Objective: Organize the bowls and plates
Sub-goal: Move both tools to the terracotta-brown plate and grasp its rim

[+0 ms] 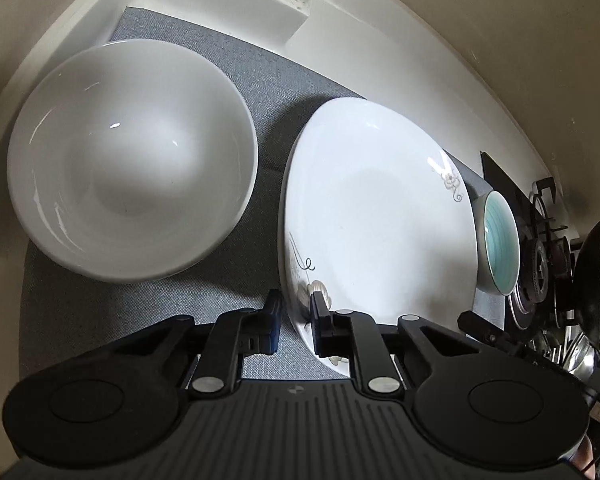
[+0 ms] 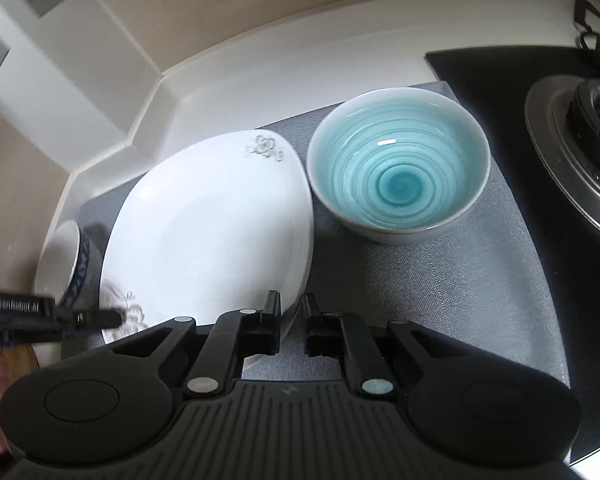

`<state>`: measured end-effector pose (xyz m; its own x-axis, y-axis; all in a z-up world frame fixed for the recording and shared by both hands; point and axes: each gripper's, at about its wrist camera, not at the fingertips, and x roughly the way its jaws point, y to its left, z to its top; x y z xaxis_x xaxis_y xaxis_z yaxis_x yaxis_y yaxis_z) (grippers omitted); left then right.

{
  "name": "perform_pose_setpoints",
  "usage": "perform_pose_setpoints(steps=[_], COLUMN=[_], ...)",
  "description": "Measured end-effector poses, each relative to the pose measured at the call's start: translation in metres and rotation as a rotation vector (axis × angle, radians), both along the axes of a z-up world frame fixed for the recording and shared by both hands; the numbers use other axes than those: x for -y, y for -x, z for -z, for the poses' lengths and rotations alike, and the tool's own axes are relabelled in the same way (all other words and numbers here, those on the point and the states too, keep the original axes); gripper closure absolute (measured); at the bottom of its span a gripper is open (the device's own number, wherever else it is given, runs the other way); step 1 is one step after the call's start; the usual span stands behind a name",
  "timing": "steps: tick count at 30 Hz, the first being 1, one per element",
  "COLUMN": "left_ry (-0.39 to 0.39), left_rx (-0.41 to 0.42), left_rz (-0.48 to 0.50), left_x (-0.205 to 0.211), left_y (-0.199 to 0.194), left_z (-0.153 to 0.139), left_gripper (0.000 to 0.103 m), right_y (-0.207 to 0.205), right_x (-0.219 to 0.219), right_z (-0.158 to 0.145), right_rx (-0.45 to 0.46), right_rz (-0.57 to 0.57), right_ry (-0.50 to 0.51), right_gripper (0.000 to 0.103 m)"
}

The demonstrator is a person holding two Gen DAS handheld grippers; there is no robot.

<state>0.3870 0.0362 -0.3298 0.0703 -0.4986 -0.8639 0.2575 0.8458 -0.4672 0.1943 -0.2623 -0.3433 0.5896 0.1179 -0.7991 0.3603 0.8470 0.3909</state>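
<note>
Home kitchen before my jaws, gas hob burner point(image 2: 592, 120) set in black glass, white tabletop point(image 2: 236, 68) with upstand against beige wall, grey mat point(image 2: 440, 280) carrying crockery, lidded pan point(image 1: 590, 276) and cutlery beyond.

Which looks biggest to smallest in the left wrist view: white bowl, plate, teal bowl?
1. white bowl and plate: about alike, not ranked, and the plate sits nearer the camera.
2. teal bowl: smallest, but farthest and seen edge-on.

You have a glossy, smooth ceramic bowl point(image 1: 132, 160) at ten o'clock, a glazed plate point(image 1: 376, 216) at two, both on a matt, woven cloth mat point(image 1: 236, 264). Your gripper point(image 1: 296, 312) looks matt black plastic.
</note>
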Motion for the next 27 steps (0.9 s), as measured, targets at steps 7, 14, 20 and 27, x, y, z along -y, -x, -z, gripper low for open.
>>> perform_pose_setpoints(steps=[7,14,20,27], left_ry=[-0.077,-0.133,-0.173,-0.161], left_rx=[0.08,0.094,0.087,0.087], left_rz=[-0.011,0.06,0.083,0.135], left_x=[-0.006,0.0,0.008,0.025], left_y=[0.033,0.071,0.076,0.079], left_z=[-0.02,-0.019,-0.013,-0.016], left_gripper=[0.075,0.065,0.062,0.053], right_y=[0.032,0.07,0.07,0.075], right_x=[-0.018,-0.073,-0.067,-0.025], right_z=[-0.012,0.019,0.02,0.013], right_rx=[0.005,-0.113,-0.111,-0.08], right_rz=[-0.053,-0.255,-0.197,-0.078], right_ry=[0.072,0.012,0.097,0.061], right_gripper=[0.088,0.067,0.096,0.084])
